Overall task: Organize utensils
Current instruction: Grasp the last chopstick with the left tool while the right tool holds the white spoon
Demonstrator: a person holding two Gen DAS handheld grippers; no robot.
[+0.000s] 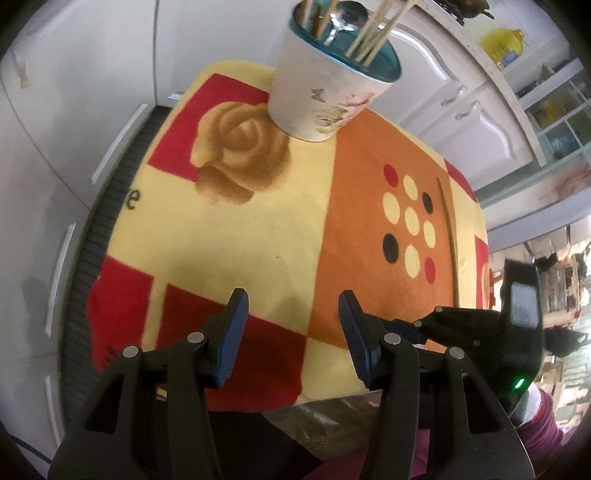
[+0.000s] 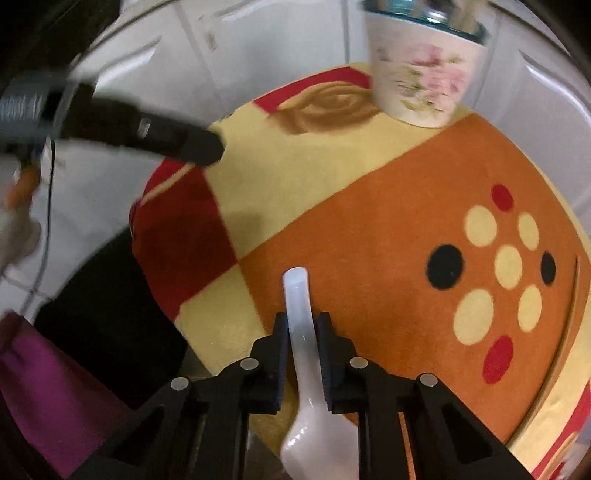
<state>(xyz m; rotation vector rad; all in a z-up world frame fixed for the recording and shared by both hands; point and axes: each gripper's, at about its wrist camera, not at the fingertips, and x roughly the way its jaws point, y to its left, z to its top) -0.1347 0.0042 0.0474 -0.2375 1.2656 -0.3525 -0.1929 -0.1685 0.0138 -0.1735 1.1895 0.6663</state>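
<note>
Mid-transfer step: right gripper (image 2: 302, 339) is clamped on the handle of a white ceramic spoon (image 2: 301, 332) — handle tip points forward past the fingers, bowl hangs back toward the camera, near the front edge of the counter (image 2: 369, 221). Left gripper (image 1: 291, 317) is spread wide with nothing between the fingers, hovering over the patterned cloth (image 1: 258, 229), apparently idle. Target looks like the floral utensil cup (image 2: 424, 81) at the far edge of the cloth, well apart from the spoon; in the left wrist view it already holds chopsticks (image 1: 373, 33) and a metal spoon (image 1: 343, 18), so most of the sorting seems done. Next move, as I read it: carry the spoon across and up over the rim, tip it handle-first or bowl-first into a gap between the chopsticks, then release. Risk — smooth glazed handle could slip or pivot in the pads, and the cup is crowded.
</note>
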